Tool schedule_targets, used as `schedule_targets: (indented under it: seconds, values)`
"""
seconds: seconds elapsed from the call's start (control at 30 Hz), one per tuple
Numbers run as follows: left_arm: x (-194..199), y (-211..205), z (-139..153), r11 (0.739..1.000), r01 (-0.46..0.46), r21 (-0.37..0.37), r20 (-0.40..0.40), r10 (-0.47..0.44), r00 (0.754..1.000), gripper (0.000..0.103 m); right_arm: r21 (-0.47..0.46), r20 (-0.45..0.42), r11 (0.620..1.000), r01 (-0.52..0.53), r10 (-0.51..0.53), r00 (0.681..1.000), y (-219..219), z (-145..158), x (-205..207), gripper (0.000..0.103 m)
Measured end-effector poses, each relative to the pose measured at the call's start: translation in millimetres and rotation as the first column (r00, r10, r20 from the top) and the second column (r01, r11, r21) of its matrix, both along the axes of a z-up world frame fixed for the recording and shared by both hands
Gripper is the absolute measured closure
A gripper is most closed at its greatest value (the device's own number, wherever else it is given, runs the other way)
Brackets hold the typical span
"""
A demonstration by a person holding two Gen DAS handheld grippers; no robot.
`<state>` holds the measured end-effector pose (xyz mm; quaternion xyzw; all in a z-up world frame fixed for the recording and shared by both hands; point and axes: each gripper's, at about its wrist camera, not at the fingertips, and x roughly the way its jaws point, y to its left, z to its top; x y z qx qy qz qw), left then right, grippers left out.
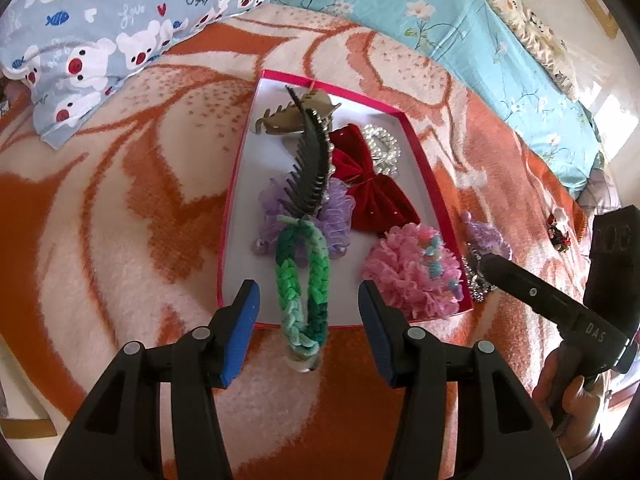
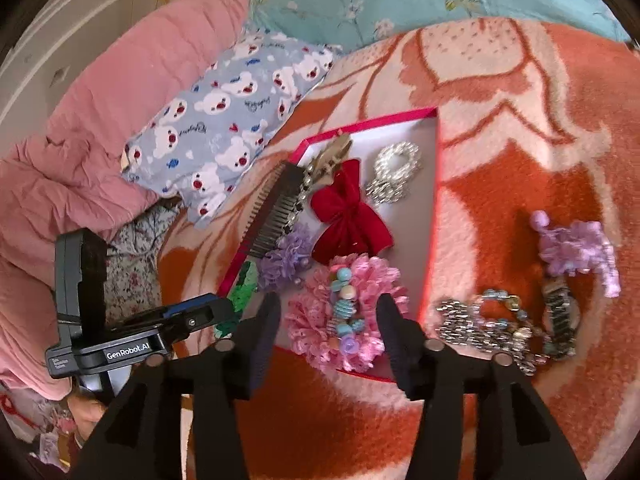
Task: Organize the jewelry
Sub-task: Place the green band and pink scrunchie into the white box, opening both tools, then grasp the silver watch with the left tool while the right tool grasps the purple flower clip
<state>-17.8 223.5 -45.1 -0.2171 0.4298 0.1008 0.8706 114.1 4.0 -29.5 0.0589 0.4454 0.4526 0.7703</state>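
Observation:
A pink-rimmed box (image 1: 416,148) with a white floor lies on the blanket. It holds a tan claw clip (image 1: 296,114), a dark comb clip (image 1: 310,160), a red velvet bow (image 1: 368,184), a pearl bracelet (image 1: 382,144), a lilac scrunchie (image 1: 340,220), a pink scrunchie (image 1: 416,276) and a green braided band (image 1: 306,276) that hangs over the near rim. My left gripper (image 1: 308,320) is open around the band's near end without touching it. My right gripper (image 2: 326,336) is open above the pink scrunchie (image 2: 344,312). Outside the box lie silver bracelets (image 2: 480,320) and a lilac piece (image 2: 576,248).
The box (image 2: 434,200) rests on an orange and cream blanket (image 1: 120,200). A bear-print pillow (image 1: 88,40) lies beyond it, with a turquoise floral quilt (image 1: 440,8) behind. A pink duvet (image 2: 100,128) is at the left in the right wrist view. A small red ornament (image 1: 558,234) lies at the right.

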Motion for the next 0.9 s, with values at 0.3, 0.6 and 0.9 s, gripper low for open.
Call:
schedule_targets:
  seconds: [0.3, 0.6, 0.9]
  values:
    - [1.6, -21.3, 14.3, 0.999, 0.041, 0.004, 0.026, -0.041, 0.999, 0.053, 0.001, 0.005, 0.993, 0.117, -0.117, 0.993, -54.0, 7.3, 10.5, 0.042]
    - [10.8, -51.0, 22.0, 0.994, 0.108, 0.023, 0.032, -0.108, 0.994, 0.053, -0.006, -0.007, 0.974, 0.227, -0.227, 0.974, -103.9, 2.9, 21.0, 0.042]
    - [20.1, -77.7, 26.9, 0.986, 0.164, 0.027, 0.031, -0.165, 0.986, 0.053, -0.002, -0.017, 0.960, 0.281, -0.281, 0.959, -129.5, -0.2, 29.9, 0.042]
